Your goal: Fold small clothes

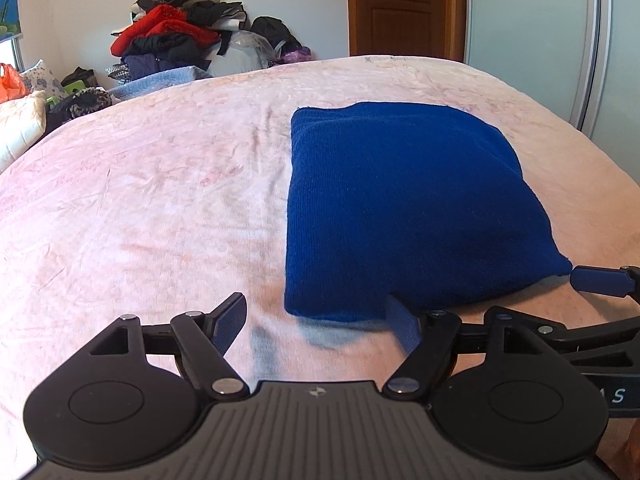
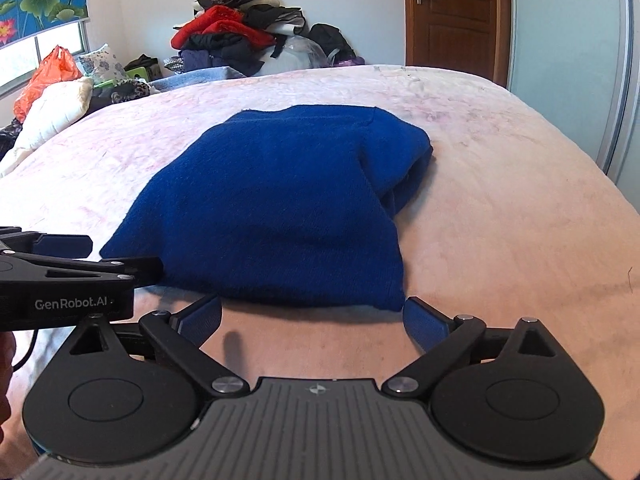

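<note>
Blue knit garment (image 2: 280,208) is being seen folded on the pink bedspread (image 1: 140,200), soft, limp, likely light, best pinched at near corners; left gripper (image 1: 320,324) and right gripper (image 2: 312,320) are being held with jaws apart, empty

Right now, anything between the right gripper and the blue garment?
Only bare pink bedspread separates the open right gripper from the blue garment's near hem, per the right wrist view.

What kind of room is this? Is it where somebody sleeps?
Most likely a bedroom. A big bed with a pink cover fills the view, a heap of clothes sits against the far wall, and a wooden door stands behind it.
</note>
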Available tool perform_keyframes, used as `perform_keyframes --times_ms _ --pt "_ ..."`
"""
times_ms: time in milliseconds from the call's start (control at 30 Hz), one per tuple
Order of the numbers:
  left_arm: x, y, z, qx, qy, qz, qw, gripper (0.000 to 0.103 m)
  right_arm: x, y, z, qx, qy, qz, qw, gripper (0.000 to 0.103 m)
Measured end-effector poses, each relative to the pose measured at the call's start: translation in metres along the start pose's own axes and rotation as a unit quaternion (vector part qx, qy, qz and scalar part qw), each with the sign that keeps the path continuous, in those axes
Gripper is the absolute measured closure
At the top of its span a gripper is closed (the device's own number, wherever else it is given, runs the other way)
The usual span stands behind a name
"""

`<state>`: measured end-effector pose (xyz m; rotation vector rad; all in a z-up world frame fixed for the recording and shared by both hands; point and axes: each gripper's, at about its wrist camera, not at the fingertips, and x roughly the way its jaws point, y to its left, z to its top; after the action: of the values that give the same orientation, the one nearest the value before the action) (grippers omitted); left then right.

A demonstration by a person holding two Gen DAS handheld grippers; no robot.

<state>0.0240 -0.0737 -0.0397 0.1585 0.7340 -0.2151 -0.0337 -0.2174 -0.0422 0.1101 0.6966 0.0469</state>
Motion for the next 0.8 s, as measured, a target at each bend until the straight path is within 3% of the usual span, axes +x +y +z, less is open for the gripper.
perform_keyframes --times_ms 500,800 --pt "-0.009 0.018 -0.007 -0.022 0.012 0.009 0.9996 0.026 -0.011 0.016 -0.002 0.019 0.006 -0.032 0.999 0.001" --pt "0.0 0.036 -0.015 -0.052 0.039 0.019 0.9977 0.026 -0.013 0.023 -0.012 0.008 0.028 -0.052 0.998 0.001"
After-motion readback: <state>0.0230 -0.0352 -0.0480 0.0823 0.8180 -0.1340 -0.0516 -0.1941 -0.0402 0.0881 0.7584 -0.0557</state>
